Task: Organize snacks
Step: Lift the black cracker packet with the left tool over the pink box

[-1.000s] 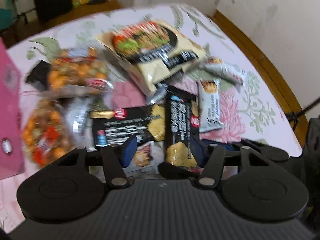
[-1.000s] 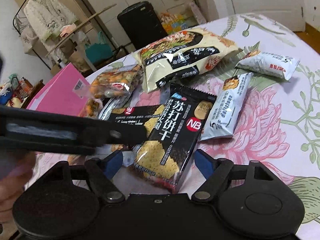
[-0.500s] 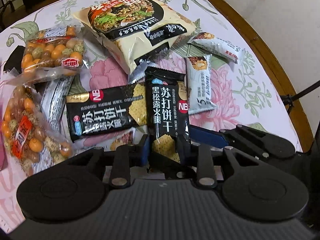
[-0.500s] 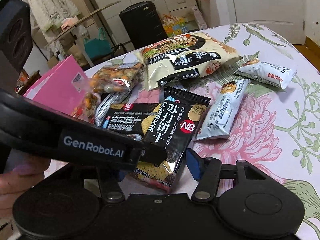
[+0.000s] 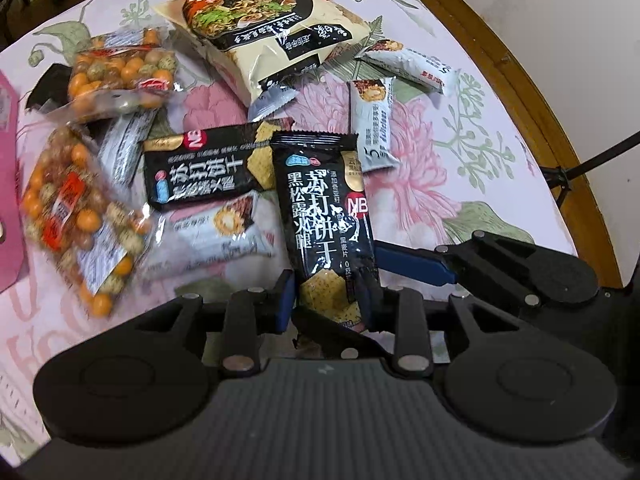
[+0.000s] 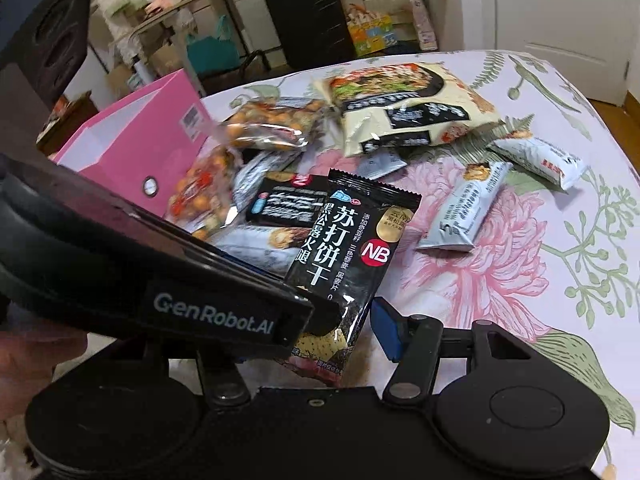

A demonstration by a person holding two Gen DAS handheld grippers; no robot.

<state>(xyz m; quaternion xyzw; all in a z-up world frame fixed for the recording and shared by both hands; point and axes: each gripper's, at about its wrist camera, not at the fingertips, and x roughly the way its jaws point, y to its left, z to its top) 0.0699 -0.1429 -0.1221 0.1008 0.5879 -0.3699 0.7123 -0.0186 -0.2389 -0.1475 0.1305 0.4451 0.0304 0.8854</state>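
Observation:
A black soda-cracker pack (image 5: pixel 326 216) stands lifted above the table, its lower end clamped between the blue pads of my left gripper (image 5: pixel 326 300). The same pack shows in the right wrist view (image 6: pixel 348 252). My right gripper (image 6: pixel 344 332) is open around the pack's lower end; its right blue finger (image 6: pixel 386 330) is apart from it, and its left finger is hidden behind the left gripper's body (image 6: pixel 160 280). A second black cracker pack (image 5: pixel 204 168) lies flat behind. A pink box (image 6: pixel 132 152) stands at the left.
A large noodle bag (image 5: pixel 264 28), two bags of orange coated nuts (image 5: pixel 120 68), several white-grey snack bars (image 5: pixel 372 120) and a white pack (image 5: pixel 216 240) lie on the floral tablecloth (image 5: pixel 480 184). The wooden table edge (image 5: pixel 520 80) curves at the right. A black suitcase (image 6: pixel 308 20) stands beyond.
My left gripper closed on the upright cracker pack and raised it slightly. My right gripper stays open around it and has drawn a little closer.

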